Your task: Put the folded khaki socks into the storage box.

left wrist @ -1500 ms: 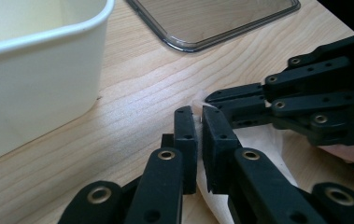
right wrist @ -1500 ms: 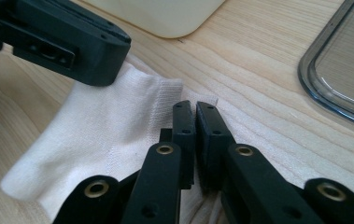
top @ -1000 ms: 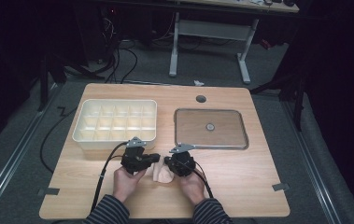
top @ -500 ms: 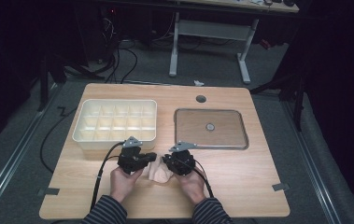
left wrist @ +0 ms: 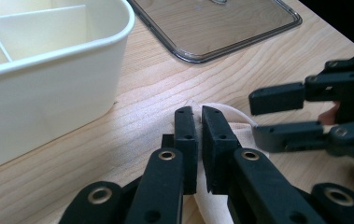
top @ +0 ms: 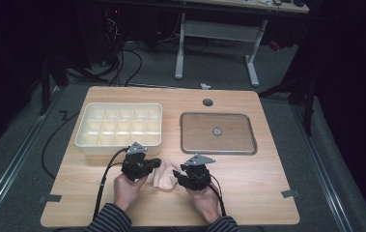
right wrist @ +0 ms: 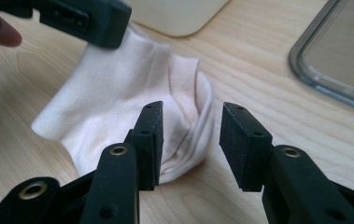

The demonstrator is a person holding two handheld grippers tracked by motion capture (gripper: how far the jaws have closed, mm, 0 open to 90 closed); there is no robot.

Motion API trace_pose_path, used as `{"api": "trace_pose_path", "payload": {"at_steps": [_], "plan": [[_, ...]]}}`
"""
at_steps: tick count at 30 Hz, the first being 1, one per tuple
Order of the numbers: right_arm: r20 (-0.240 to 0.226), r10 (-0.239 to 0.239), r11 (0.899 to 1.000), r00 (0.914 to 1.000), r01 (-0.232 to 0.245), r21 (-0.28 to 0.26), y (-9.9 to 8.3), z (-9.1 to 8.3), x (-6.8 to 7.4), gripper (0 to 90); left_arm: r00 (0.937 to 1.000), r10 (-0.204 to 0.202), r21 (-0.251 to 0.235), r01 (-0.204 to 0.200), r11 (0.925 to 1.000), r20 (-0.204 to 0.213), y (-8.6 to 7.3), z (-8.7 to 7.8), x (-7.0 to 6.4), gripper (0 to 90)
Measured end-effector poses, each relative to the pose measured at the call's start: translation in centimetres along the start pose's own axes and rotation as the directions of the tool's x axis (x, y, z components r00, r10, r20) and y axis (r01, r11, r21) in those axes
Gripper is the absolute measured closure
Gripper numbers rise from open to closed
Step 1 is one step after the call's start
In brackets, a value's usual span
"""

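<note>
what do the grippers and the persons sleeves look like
Both the left gripper and the right gripper are black, each with two flat rectangular jaws on arms with brass-ringed pivots, a grey three-cornered plate on top and a trailing black cable. The sleeves are dark with thin light stripes.

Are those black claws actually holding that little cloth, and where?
The left gripper pinches the pale sock at its edge. The right gripper is open over the other end, holding nothing.
</note>
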State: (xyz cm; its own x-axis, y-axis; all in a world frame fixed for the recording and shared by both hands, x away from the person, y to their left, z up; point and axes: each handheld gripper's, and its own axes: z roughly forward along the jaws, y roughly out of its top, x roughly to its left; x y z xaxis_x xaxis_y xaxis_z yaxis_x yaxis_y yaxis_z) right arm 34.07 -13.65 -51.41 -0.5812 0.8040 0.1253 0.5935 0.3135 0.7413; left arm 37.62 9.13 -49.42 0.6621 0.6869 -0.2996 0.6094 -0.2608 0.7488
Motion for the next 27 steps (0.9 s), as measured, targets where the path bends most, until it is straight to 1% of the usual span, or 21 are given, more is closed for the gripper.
{"api": "trace_pose_path", "payload": {"at_steps": [3,5,7,8,9,11,16,19,27], "plan": [[-0.003,0.008,1.0,1.0,-0.008,0.019,-0.2,0.7,0.2,59.9,1.0,0.005,0.003,-0.005,1.0,-0.002,0.0,-0.1,-0.1,85.9],[-0.002,0.001,1.0,1.0,-0.001,0.029,-0.3,1.2,0.2,61.9,1.0,0.008,0.004,-0.008,1.0,0.0,0.0,-0.2,-0.2,85.9],[0.0,-0.015,0.999,0.9999,0.015,0.038,-0.4,1.5,0.4,63.4,0.9999,0.014,0.006,-0.014,0.9999,-0.001,0.0,-0.2,-0.3,85.8],[-0.004,-0.005,0.999,1.0,0.005,0.042,-0.5,1.6,0.4,64.2,0.9999,0.01,0.003,-0.01,0.9999,0.0,0.0,-0.2,-0.3,85.8],[-0.006,-0.018,0.999,0.9998,0.018,0.038,-0.5,1.6,0.3,65.1,1.0,0.007,0.003,-0.007,1.0,0.005,0.1,-0.2,-0.3,85.8],[-0.005,-0.028,0.999,0.9996,0.028,0.042,-0.4,1.6,0.3,66.0,0.9999,0.002,0.004,-0.002,1.0,0.012,0.2,-0.2,-0.4,85.8],[-0.003,-0.046,0.998,0.9989,0.046,0.046,-0.4,1.7,0.4,67.2,0.9997,0.021,0.006,-0.021,0.9998,0.016,0.7,-0.1,-0.9,85.7],[-0.002,-0.055,0.997,0.9985,0.055,0.049,-0.3,1.7,0.4,67.5,0.9995,0.015,0.007,-0.015,0.9999,0.027,0.9,0.1,-0.9,85.6],[0.001,-0.088,0.994,0.9961,0.088,0.066,0.2,2.0,0.5,69.0,0.9994,0.012,0.005,-0.012,0.9999,0.031,1.2,0.3,-1.1,85.6]]}}
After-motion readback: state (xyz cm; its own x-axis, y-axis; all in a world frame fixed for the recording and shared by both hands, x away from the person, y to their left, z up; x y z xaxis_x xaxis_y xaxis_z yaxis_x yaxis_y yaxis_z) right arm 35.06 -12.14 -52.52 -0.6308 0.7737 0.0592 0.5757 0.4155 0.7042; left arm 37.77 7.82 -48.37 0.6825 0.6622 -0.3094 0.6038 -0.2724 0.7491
